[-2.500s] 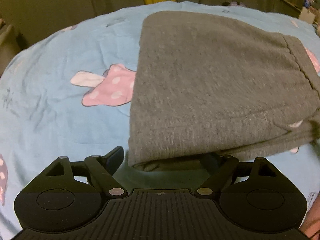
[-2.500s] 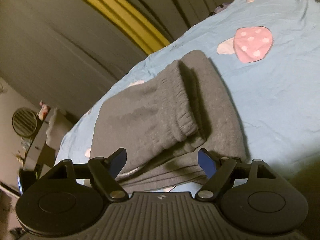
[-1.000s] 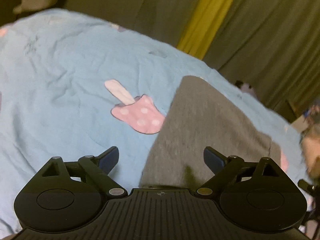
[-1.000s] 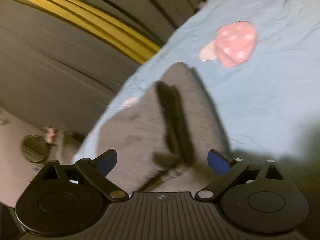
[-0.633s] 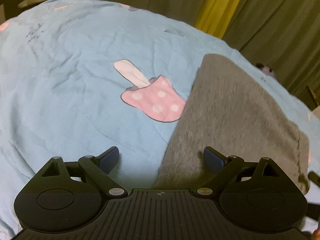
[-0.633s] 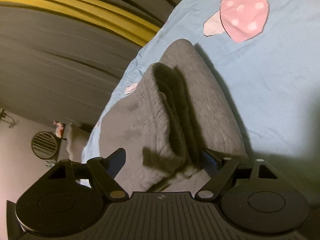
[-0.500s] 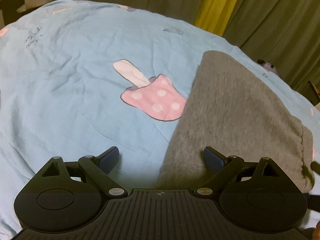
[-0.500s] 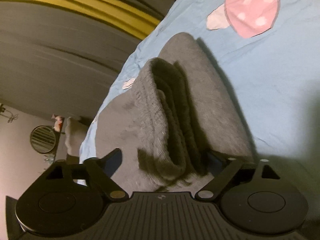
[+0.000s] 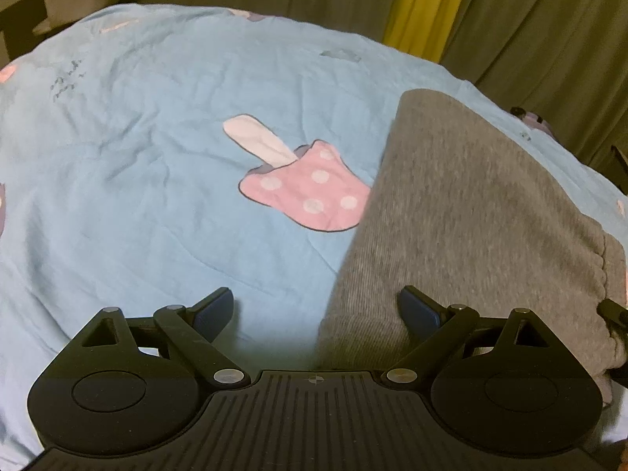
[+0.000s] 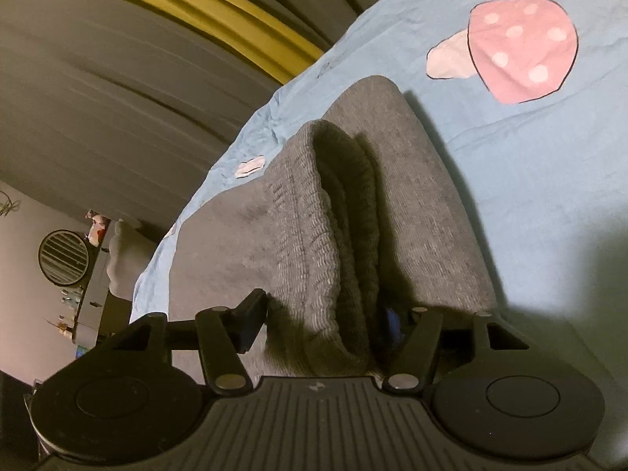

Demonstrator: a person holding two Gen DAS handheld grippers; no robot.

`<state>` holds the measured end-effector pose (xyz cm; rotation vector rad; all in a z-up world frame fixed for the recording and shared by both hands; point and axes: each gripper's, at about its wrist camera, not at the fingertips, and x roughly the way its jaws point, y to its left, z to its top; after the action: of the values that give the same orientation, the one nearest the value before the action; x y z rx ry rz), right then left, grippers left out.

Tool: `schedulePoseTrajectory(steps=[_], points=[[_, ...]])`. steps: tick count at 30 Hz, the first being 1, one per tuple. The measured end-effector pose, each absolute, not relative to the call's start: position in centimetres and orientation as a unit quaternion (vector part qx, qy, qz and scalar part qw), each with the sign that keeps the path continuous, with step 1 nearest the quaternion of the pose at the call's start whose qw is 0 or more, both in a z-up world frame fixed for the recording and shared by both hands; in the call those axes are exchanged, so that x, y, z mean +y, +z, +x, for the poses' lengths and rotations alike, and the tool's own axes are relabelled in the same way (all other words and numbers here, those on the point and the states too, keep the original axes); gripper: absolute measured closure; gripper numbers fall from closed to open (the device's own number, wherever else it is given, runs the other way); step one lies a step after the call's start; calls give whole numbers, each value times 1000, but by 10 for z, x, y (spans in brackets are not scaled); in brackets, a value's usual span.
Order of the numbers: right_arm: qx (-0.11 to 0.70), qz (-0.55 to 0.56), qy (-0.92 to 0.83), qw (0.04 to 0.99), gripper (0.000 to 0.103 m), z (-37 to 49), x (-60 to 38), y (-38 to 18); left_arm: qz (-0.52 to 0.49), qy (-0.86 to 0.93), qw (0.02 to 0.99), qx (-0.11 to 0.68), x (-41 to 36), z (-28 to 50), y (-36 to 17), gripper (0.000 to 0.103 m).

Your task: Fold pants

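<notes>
Grey knit pants (image 9: 463, 204) lie folded on a light blue bed sheet (image 9: 117, 165). In the left wrist view my left gripper (image 9: 318, 310) is open and empty, with the pants' near left corner between its fingers and its right finger over the cloth. In the right wrist view the ribbed waistband end of the pants (image 10: 314, 235) stands up in a thick fold between the fingers of my right gripper (image 10: 322, 322). Its jaws have narrowed around that fold, and the right fingertip is partly hidden in the cloth.
A pink mushroom print (image 9: 306, 192) is on the sheet left of the pants, and it also shows in the right wrist view (image 10: 518, 47). Dark curtains with a yellow strip (image 9: 424, 8) hang behind the bed. A round fan (image 10: 62, 257) and shelf stand far left.
My right gripper has moved in onto the waistband end and its jaws have narrowed around the raised fold. My left gripper has shifted slightly along the pants' left edge and stays open.
</notes>
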<state>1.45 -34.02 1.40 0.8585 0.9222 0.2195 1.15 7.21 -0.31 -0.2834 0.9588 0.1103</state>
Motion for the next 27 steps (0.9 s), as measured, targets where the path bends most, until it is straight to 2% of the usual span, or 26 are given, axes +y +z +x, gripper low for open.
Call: schedulePoseTrajectory(steps=[4, 9, 11, 14, 16, 17, 20, 23, 27], points=[[415, 370, 89, 827, 65, 11, -332, 30, -144, 51, 878, 454, 75, 10, -1, 8], [370, 326, 108, 863, 67, -4, -328, 66, -145, 30, 894, 422, 76, 12, 12, 8], [391, 274, 99, 873, 64, 1, -325, 63, -121, 23, 904, 409, 71, 17, 17, 7], [416, 222, 55, 880, 44, 3, -328, 51, -83, 8, 909, 409, 63, 32, 17, 7], [406, 245, 46, 879, 7, 1, -339, 52, -70, -11, 904, 422, 59, 45, 10, 6], [400, 250, 38, 881, 4, 1, -344, 53, -67, -22, 900, 431, 58, 50, 7, 6], [409, 273, 36, 870, 4, 7, -358, 47, -69, -54, 889, 449, 56, 67, -4, 6], [448, 343, 59, 823, 4, 18, -372, 25, -85, -83, 879, 462, 56, 80, -13, 7], [457, 414, 101, 781, 4, 33, -385, 5, -124, -143, 859, 476, 56, 96, -24, 7]])
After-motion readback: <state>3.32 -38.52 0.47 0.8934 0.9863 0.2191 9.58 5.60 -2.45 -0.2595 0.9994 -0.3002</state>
